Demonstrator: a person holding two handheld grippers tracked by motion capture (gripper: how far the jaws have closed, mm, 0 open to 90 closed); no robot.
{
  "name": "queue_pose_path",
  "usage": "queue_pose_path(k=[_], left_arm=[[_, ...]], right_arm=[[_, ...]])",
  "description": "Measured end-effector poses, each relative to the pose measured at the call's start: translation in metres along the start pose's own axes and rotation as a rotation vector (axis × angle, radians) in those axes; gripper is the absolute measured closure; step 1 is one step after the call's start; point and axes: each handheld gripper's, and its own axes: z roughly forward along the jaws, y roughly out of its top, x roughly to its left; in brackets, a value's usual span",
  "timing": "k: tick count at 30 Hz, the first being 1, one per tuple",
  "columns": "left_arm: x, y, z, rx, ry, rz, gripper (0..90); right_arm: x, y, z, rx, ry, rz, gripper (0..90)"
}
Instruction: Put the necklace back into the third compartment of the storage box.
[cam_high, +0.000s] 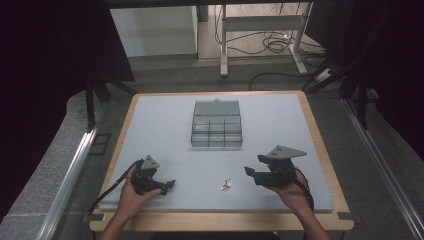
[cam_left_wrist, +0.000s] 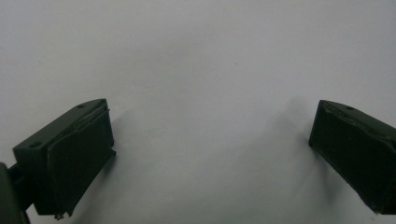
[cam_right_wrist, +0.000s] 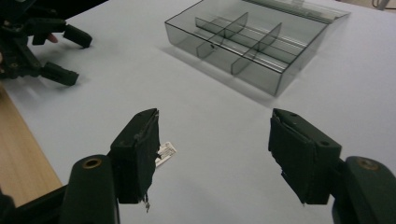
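— 2 black handheld grippers sit low over the pale grey mat in the high view. Where exactly?

— The left gripper is near the front edge on the left, held by the person's left hand; the right gripper is at the front right in the right hand, with a grey three-cornered plate on top. Between them, near the front edge, lies a small pale tag-like item (too small to identify). Behind it, mid-table, stands a clear smoky plastic organiser box with its lid open toward the far side.

— And the left gripper view?

— Its 2 jaws stand wide apart over bare grey mat, nothing between them.

— The right gripper view?

— The right gripper also has its jaws spread wide, holding nothing. The small tag lies on the mat just beside the jaw on the picture's left. Farther off is the divided box, compartments looking bare. The left gripper shows at the upper left, jaws parted, near the table's wooden edge.
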Motion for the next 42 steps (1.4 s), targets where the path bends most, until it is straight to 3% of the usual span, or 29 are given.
queue_pose_path(k=[10, 17, 26, 29, 42], left_arm=[[0.0, 0.0, 0.0, 0.0, 0.0, 0.0, 0.0], [0.0, 0.0, 0.0, -0.004, 0.0, -0.005, 0.0], [0.0, 0.0, 0.0, 0.0, 0.0, -0.001, 0.0], [0.0, 0.0, 0.0, -0.002, 0.001, 0.0, 0.0], [0.0, 0.0, 0.0, -0.002, 0.0, -0.001, 0.0]], right_arm=[[0.02, 0.004, 0.009, 0.032, 0.054, -0.05, 39.3], [0.04, 0.01, 0.029, 0.088, 0.102, -0.088, 43.2], [0.05, 0.01, 0.051, 0.121, 0.147, -0.094, 48.7], [0.052, 0.003, 0.059, 0.167, 0.144, -0.112, 50.2], [0.057, -0.008, 0.07, 0.224, 0.164, -0.116, 56.7]])
